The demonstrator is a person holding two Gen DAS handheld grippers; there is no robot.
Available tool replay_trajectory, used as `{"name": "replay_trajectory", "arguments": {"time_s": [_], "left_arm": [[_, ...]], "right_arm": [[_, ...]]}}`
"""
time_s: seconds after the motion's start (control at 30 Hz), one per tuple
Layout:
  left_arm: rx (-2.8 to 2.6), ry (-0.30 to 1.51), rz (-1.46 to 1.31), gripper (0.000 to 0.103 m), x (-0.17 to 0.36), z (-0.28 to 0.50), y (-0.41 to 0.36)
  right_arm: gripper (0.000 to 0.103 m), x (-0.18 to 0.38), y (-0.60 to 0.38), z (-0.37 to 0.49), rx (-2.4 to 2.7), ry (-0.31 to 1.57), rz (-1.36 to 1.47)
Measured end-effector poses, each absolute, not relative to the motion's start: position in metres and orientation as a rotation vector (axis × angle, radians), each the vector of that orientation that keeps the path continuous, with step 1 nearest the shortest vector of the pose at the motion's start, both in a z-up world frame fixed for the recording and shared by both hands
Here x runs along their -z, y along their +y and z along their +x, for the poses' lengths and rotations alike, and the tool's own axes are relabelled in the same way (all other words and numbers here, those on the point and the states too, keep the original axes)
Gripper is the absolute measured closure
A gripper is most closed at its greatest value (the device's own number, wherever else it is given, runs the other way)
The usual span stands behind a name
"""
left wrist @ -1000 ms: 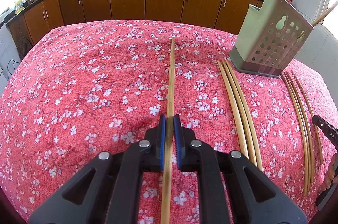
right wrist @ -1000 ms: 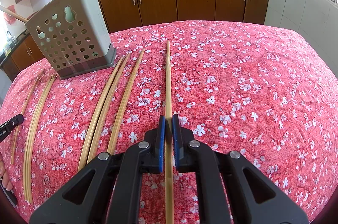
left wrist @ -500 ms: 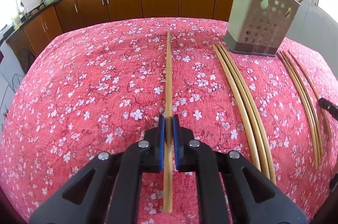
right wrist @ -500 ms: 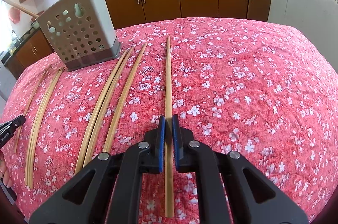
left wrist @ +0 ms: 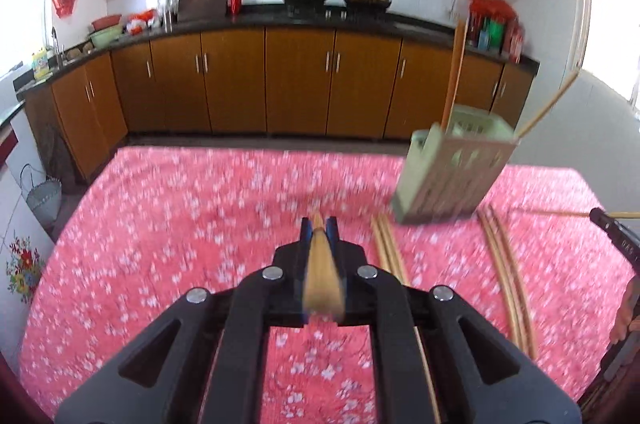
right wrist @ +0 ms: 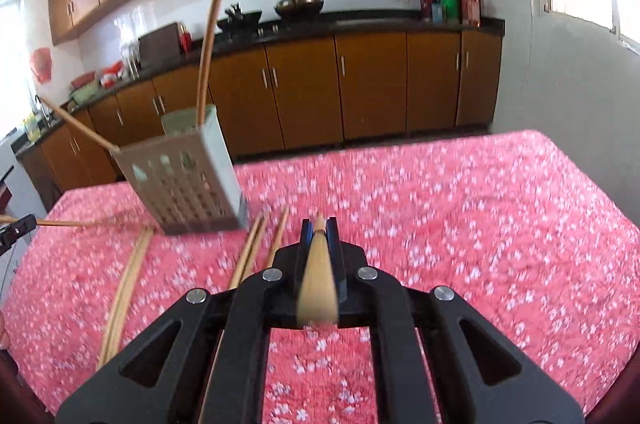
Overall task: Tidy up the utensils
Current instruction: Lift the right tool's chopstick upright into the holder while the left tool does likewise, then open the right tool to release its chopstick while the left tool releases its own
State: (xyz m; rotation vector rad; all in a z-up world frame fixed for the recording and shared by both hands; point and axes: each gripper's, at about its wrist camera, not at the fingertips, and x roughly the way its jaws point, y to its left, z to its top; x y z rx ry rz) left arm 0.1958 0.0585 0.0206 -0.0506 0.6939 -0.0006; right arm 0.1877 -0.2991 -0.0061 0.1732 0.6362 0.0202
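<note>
My left gripper (left wrist: 319, 224) is shut on a bamboo chopstick (left wrist: 322, 276) that runs back toward the camera, lifted off the red floral tablecloth (left wrist: 180, 224). My right gripper (right wrist: 319, 224) is shut on another chopstick (right wrist: 317, 276), also raised above the cloth. The grey-green perforated utensil holder (left wrist: 452, 176) stands at the right in the left wrist view and at the left (right wrist: 184, 180) in the right wrist view, with two chopsticks poking out. Loose chopsticks lie beside it in a near bundle (left wrist: 388, 252) and a far bundle (left wrist: 508, 272).
The other gripper's tip (left wrist: 612, 232) with its chopstick shows at the right edge, and likewise at the left edge (right wrist: 18, 226). Brown kitchen cabinets (left wrist: 296, 80) and a dark counter with woks run behind the table. The table edge falls off at the left (left wrist: 80, 208).
Both grippers have risen and tilted up, lifting their chopsticks off the cloth. The table now sits lower in both views and the cabinets fill more of them.
</note>
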Motion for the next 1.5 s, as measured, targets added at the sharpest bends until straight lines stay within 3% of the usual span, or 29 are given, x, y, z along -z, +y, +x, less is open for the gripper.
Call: {"name": "replay_trajectory", "arguments": {"time_s": [0.73, 1.03, 1.5], "left_arm": [[0.251, 0.494, -0.107, 0.095, -0.145, 0.195, 0.003], [0.224, 0.446, -0.078, 0.095, -0.154, 0.236, -0.022], [0.219, 0.543, -0.127, 0.092, -0.114, 0.275, -0.022]], "right_arm": [[0.095, -0.129, -0.263, 0.189, -0.222, 0.26, 0.237], [0.095, -0.131, -0.239, 0.221, -0.203, 0.176, 0.21], [0.094, -0.087, -0.227, 0.253, -0.194, 0.345, 0.203]]}}
